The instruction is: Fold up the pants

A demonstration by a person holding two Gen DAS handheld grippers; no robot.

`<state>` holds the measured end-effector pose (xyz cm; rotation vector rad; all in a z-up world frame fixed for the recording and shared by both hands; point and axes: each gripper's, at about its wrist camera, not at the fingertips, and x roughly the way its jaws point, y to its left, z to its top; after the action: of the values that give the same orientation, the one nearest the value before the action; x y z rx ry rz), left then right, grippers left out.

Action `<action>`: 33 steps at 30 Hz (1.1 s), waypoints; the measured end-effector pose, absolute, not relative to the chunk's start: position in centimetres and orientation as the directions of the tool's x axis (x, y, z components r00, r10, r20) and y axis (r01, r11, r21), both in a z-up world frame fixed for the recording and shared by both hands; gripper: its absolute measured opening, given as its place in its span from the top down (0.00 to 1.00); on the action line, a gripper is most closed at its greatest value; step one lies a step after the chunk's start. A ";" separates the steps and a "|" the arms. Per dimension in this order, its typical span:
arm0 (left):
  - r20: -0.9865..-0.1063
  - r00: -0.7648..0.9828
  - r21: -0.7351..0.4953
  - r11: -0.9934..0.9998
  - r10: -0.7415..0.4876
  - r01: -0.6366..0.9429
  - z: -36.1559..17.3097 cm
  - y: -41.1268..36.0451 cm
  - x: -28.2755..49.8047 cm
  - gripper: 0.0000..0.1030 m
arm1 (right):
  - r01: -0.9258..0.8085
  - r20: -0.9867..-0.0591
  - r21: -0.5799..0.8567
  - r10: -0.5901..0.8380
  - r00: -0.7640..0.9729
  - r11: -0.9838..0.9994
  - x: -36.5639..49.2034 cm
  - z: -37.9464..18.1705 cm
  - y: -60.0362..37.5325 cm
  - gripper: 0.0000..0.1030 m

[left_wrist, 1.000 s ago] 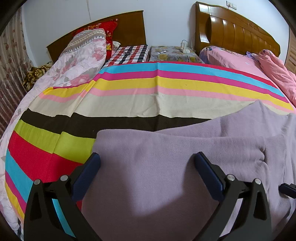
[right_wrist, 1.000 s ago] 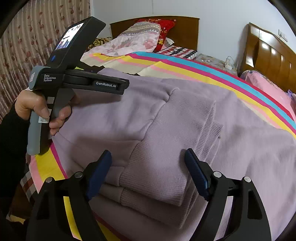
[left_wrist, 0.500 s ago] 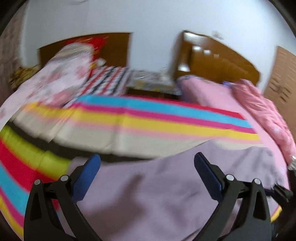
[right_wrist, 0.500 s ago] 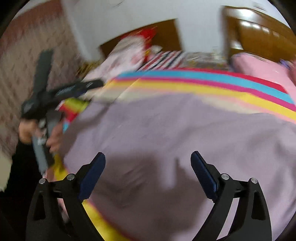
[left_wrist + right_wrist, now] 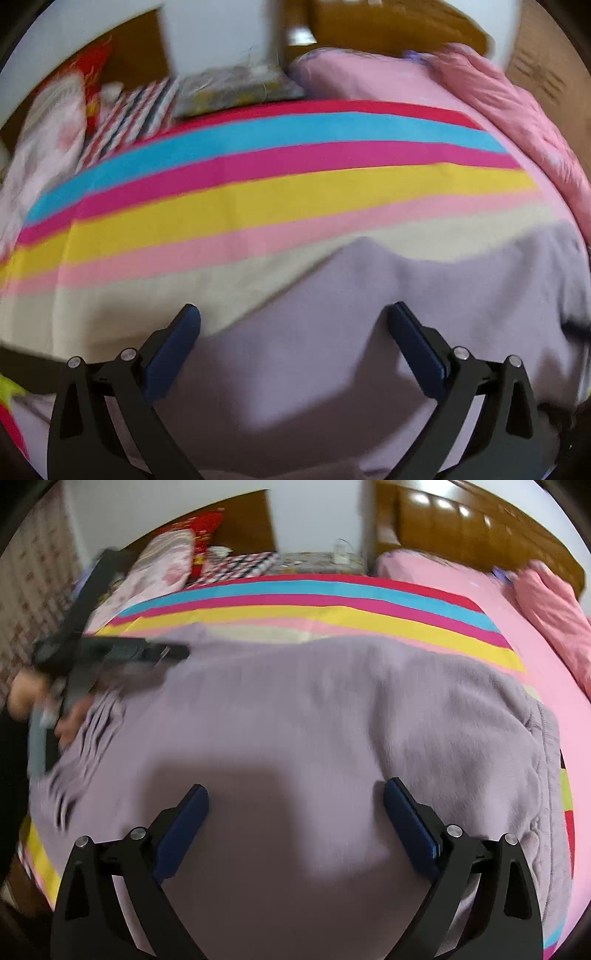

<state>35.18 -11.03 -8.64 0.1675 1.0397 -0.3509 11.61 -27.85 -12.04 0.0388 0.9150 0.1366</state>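
Lavender pants [image 5: 303, 716] lie partly folded on the striped bed [image 5: 332, 602], both grippers [image 5: 295, 812] [image 5: 291, 332] hovering above with jaws spread and empty; a shallow pinch could drag only the top layer, undoing the fold.

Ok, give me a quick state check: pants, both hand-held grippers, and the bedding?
Lilac pants: lying spread on the bed, partly folded, not gripped.
Right hand-held gripper: open, jaws just opened further, nothing pinched, above the pants.
Left hand-held gripper: open, empty, over the pants' edge.
Striped sheet: spread flat beneath the pants.
Pink quilt: bunched at the far right.
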 end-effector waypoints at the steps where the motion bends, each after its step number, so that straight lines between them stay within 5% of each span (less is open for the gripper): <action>1: -0.865 0.461 -0.028 0.937 -0.197 0.348 -8.7 -11.0 35.3 0.01 | -0.110 -0.785 0.082 0.133 0.605 0.990 11.4 -12.0 -27.8 0.10; 15: -0.854 0.505 0.048 0.945 -0.129 0.323 -8.5 -11.2 34.5 0.01 | -0.085 -0.815 0.056 0.095 0.571 0.995 13.9 -9.3 -27.1 0.10; 22: -0.802 0.598 0.231 0.923 0.002 0.308 -8.1 -13.2 33.3 0.01 | -0.226 -0.802 0.186 0.280 0.527 0.956 21.1 -9.8 -27.2 0.10; 33: -0.806 0.591 0.210 0.933 -0.004 0.292 -8.0 -13.1 33.5 0.01 | -0.157 -0.843 0.121 0.185 0.505 0.980 19.2 -9.3 -29.4 0.07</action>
<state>33.47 -13.09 -8.03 0.3391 0.9264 -0.1759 19.23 -29.37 -9.32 0.0299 1.0203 0.2065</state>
